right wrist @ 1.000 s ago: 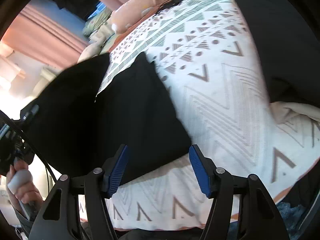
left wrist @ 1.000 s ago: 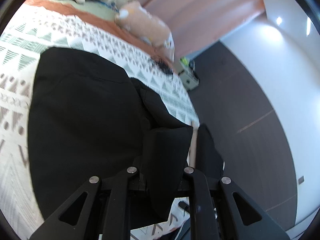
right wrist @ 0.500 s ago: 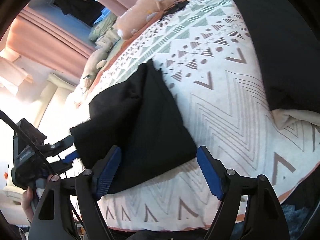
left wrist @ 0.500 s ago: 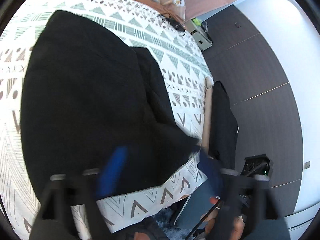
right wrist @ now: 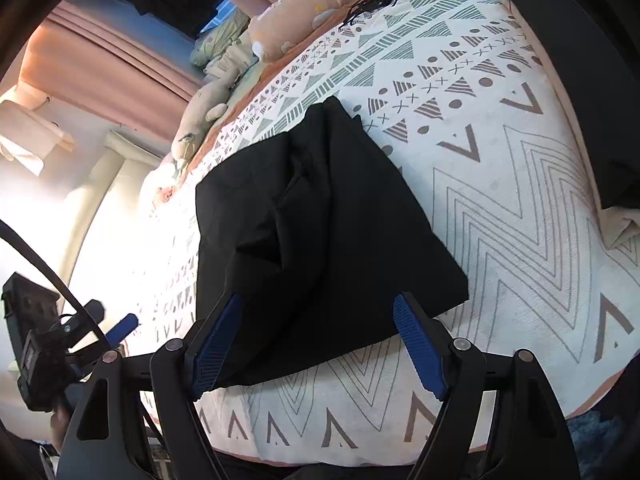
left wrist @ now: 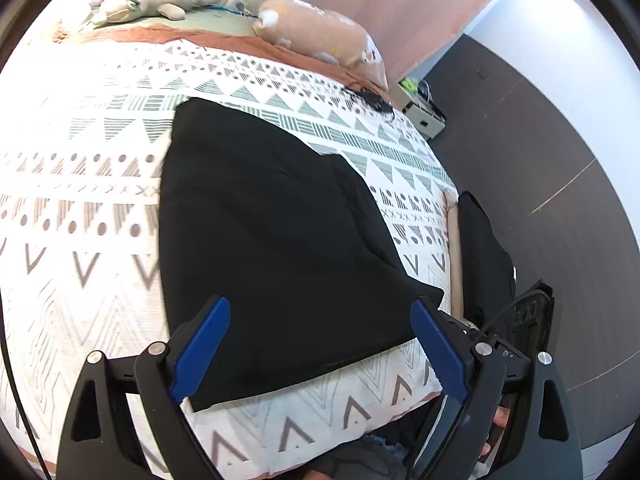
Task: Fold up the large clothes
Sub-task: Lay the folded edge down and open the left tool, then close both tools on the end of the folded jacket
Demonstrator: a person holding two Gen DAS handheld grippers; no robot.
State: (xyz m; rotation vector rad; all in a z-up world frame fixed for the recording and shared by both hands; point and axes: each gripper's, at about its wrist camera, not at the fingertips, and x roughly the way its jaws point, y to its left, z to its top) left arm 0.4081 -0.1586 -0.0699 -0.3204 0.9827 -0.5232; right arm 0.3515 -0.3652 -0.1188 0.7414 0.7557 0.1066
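I hold both tongs apart, nothing clamped: left tongs (left wrist: 318, 344) and right tongs (right wrist: 318, 344) hover over near edge of black garment (left wrist: 276, 240). Garment lies folded flat on bed (left wrist: 80, 208), near its near-right corner, ready for next fold.

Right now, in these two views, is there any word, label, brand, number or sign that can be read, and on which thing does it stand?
None can be read.
Black folded garment: no label or print shows.
Patterned bedspread: only triangles, dots, crosses and zigzags, no letters.
Peach plush toy: small pictures, no words.
Beige box on the floor: too small to tell.
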